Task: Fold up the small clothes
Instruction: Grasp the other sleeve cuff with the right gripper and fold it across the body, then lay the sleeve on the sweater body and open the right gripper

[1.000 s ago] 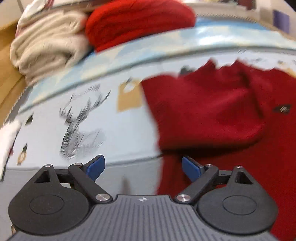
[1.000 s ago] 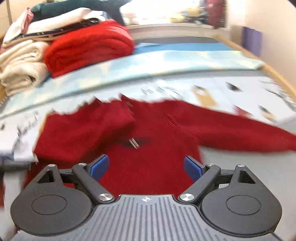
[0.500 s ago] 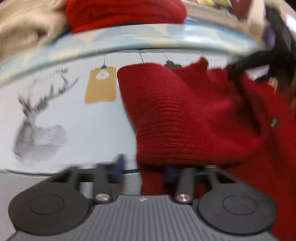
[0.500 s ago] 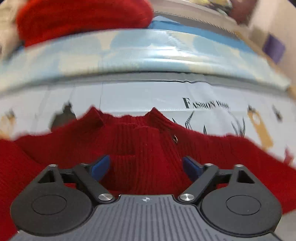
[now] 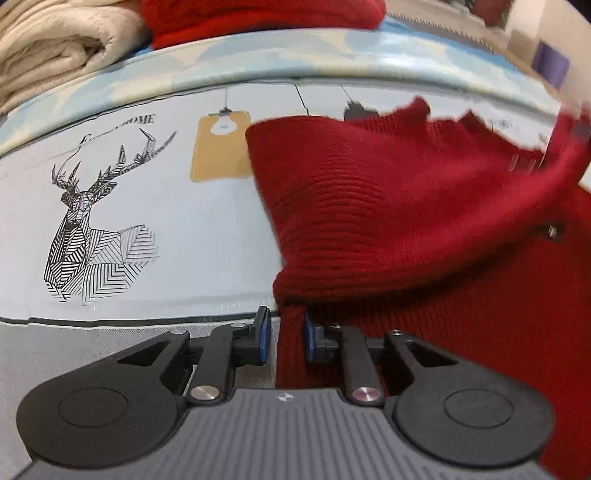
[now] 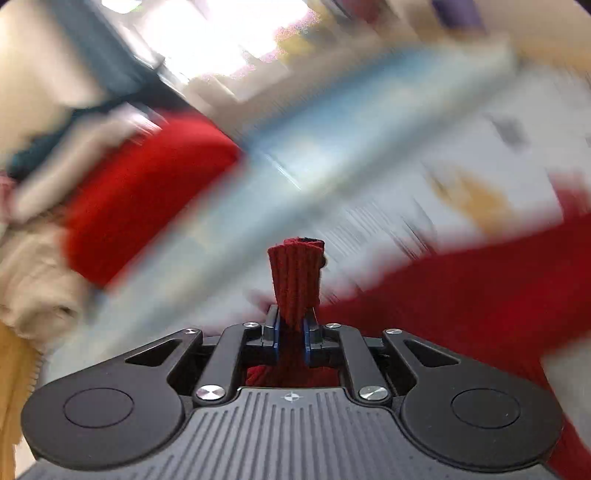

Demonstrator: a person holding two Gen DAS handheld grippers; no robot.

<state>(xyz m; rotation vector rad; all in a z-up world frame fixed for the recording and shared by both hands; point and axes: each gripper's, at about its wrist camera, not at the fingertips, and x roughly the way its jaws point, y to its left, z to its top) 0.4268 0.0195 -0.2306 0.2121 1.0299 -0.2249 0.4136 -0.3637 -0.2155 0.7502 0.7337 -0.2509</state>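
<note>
A pale tablecloth (image 5: 177, 206) printed with a line-drawn deer (image 5: 92, 221), the word "HOME" and a tan tag with a light bulb (image 5: 221, 147) covers the work surface, with a light blue band along its far edge. Beyond that band sits a stack of folded laundry: a cream folded garment (image 5: 55, 48) to the left and a bright red folded knit (image 5: 258, 14) beside it.

A dark red knit sweater (image 5: 406, 206) lies on the cloth, filling the right half of the left wrist view, one layer turned over onto the rest. The left gripper (image 5: 286, 338) sits at the sweater's near left edge. Its blue pads (image 5: 263, 334) stand close together with a narrow fold of the knit between them; the right-hand pad touches the fabric, while a thin gap shows beside the left-hand one.

In the right wrist view the background is heavily blurred. The right gripper (image 6: 291, 338) is closing, its jaws pinching a ribbed strip of the same sweater (image 6: 295, 280), which stands up beyond the fingertips. The rest of the garment trails away to the right.
</note>
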